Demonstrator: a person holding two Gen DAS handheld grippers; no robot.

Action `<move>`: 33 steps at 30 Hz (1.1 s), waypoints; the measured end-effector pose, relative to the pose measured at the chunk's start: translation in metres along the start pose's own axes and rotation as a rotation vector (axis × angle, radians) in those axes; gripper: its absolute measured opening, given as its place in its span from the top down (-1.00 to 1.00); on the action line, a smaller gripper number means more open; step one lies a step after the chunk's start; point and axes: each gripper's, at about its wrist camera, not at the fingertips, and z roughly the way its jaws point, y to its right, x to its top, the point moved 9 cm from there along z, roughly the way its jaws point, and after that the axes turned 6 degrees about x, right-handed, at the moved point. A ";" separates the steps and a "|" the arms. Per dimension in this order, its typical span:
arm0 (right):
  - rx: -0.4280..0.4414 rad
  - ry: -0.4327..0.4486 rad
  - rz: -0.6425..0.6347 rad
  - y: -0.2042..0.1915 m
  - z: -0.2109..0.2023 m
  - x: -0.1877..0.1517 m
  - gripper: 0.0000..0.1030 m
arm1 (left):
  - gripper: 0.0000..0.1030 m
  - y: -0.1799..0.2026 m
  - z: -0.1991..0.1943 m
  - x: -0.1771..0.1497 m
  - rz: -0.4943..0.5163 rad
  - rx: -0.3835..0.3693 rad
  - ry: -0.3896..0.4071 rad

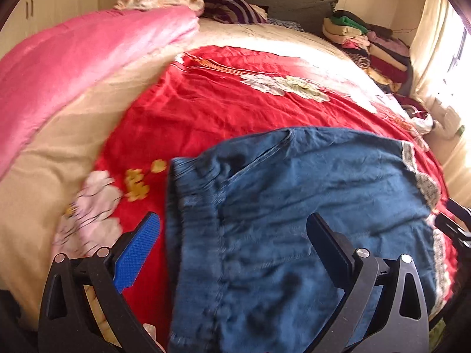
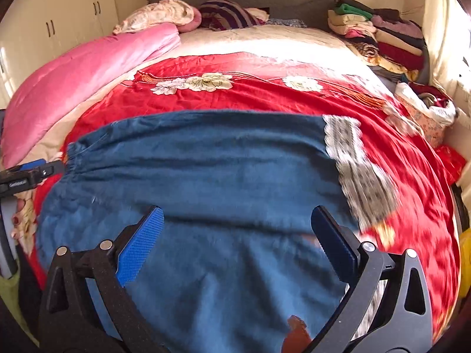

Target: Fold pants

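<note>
Right claw [image 2: 235,235] spread wide above pants [image 2: 206,176] lying crosswise, waistband left.

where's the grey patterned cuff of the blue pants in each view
Left wrist view: the grey patterned cuff runs down the pants' right edge, at the picture's far right.
Right wrist view: the cuff is right of centre, above the right jaw.
Shared landmark: the pile of folded clothes at the upper right.

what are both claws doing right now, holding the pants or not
Left claw: open, holding nothing, over the blue pants.
Right claw: open, holding nothing, over the pants.
</note>
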 end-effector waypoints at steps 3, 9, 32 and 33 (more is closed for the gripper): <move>0.015 -0.008 -0.018 0.001 0.023 0.021 -0.55 | -0.77 0.006 0.022 0.004 0.011 -0.008 -0.012; 0.064 -0.098 0.060 0.007 0.081 0.049 0.12 | -0.23 0.009 0.066 0.011 0.105 0.072 -0.035; 0.034 -0.148 0.047 -0.001 0.193 0.107 0.25 | -0.57 0.007 0.069 0.021 0.068 0.029 0.040; 0.081 -0.103 0.059 -0.007 0.176 0.113 0.15 | -0.61 0.008 0.061 0.022 0.077 0.016 0.055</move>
